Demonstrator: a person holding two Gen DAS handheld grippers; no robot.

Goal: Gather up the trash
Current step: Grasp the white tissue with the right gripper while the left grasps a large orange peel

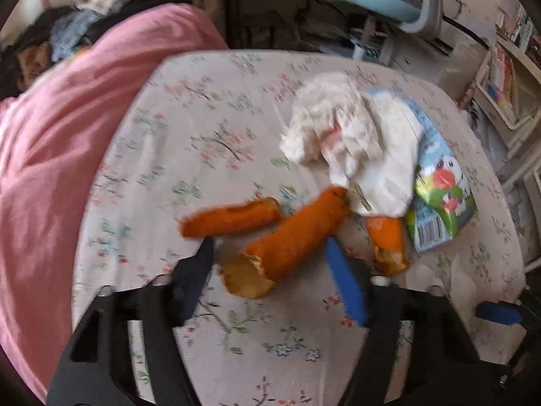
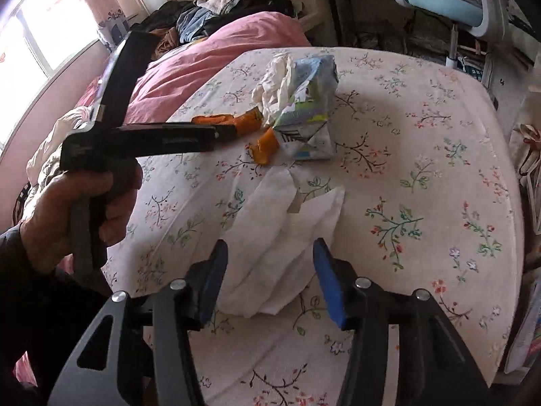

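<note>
- The trash lies in a loose cluster on the floral sheet (image 1: 203, 142) of the bed: three pieces of orange peel, a crumpled white tissue (image 1: 341, 128) and a flattened drink carton (image 1: 439, 186).
- The large peel (image 1: 294, 240) lies right between our left gripper (image 1: 270, 253) fingers, its long axis running diagonally from the near-left up toward the tissue, so it sits skewed across the gap, not square to it.
- We read the left jaws as partly open; the pads stand either side of the peel and we cannot see them pressing on it.
- A second peel (image 1: 233, 216) lies just beside the left finger, and a small peel (image 1: 389, 240) lies just past the right finger, touching the carton's corner.
- Our right gripper (image 2: 267, 257) hovers, half spread and empty, over a flat white napkin (image 2: 280, 223) which lies apart from the cluster, nearer us.
- The left hand (image 2: 84, 199) is nearer the peels, the right nearer the napkin.
- A pink quilt (image 1: 84, 128) bunches to the left, well clear; a chair (image 1: 389, 3) stands beyond the bed.
</note>
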